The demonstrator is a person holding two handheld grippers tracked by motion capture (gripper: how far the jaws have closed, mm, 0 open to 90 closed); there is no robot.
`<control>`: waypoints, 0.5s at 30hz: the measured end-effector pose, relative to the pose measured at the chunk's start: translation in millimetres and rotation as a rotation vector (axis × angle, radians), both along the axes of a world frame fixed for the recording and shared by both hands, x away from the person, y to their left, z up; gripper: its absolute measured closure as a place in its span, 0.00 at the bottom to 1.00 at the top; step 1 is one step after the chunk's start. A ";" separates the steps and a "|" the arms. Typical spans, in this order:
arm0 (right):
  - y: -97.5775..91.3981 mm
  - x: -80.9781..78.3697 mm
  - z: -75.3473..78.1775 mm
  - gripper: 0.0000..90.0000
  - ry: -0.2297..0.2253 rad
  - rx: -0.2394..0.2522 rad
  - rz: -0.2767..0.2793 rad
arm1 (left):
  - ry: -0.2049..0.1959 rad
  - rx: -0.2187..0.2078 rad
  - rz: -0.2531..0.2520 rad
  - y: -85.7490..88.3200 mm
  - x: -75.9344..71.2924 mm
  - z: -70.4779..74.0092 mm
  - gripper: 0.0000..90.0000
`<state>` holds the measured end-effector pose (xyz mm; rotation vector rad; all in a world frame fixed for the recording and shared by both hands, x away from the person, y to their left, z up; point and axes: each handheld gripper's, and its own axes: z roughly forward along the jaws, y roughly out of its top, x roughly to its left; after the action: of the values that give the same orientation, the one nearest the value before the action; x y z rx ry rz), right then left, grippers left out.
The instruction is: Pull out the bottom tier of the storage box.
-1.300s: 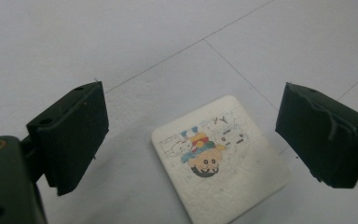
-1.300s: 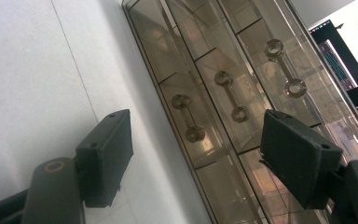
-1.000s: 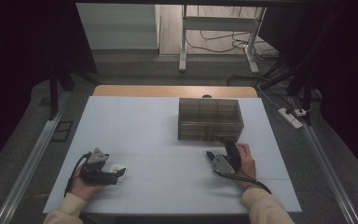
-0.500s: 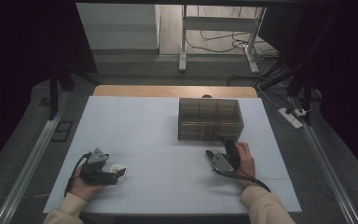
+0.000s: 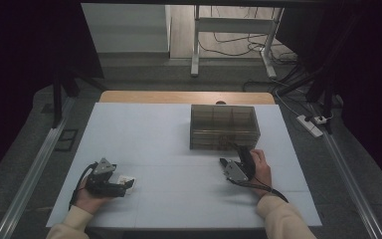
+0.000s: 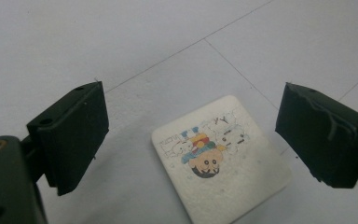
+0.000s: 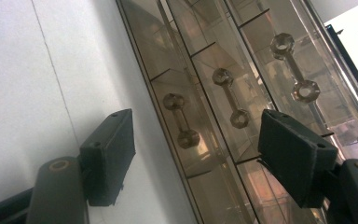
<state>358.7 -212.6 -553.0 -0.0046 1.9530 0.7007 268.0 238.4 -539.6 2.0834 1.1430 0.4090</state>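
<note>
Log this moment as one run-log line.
left tongs: open over picture card | right tongs: open, facing clear drawer box | card flat on table | nothing gripped

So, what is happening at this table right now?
A person sits at a white table with a gripper in each hand. The left gripper is open over a small white card with a cartoon picture, which lies flat between its jaws, not yet gripped. The right gripper is also open and points at the front of a clear drawer box. Nothing is held yet.
</note>
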 end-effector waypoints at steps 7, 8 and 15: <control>0.7 -0.3 -0.4 0.33 -0.008 -0.003 0.012 | -0.002 0.000 0.000 0.1 -0.4 0.2 0.10; 1.2 -0.9 -0.4 0.33 -0.010 -0.004 0.013 | -0.003 -0.001 0.001 0.1 -0.4 0.2 0.10; 2.8 -2.4 -1.9 0.40 -0.014 -0.031 0.024 | -0.002 0.002 0.001 0.1 -0.3 0.1 0.10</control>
<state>356.3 -209.8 -554.9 -0.0518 1.9526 0.6845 267.7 238.5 -539.5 2.0836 1.1424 0.4127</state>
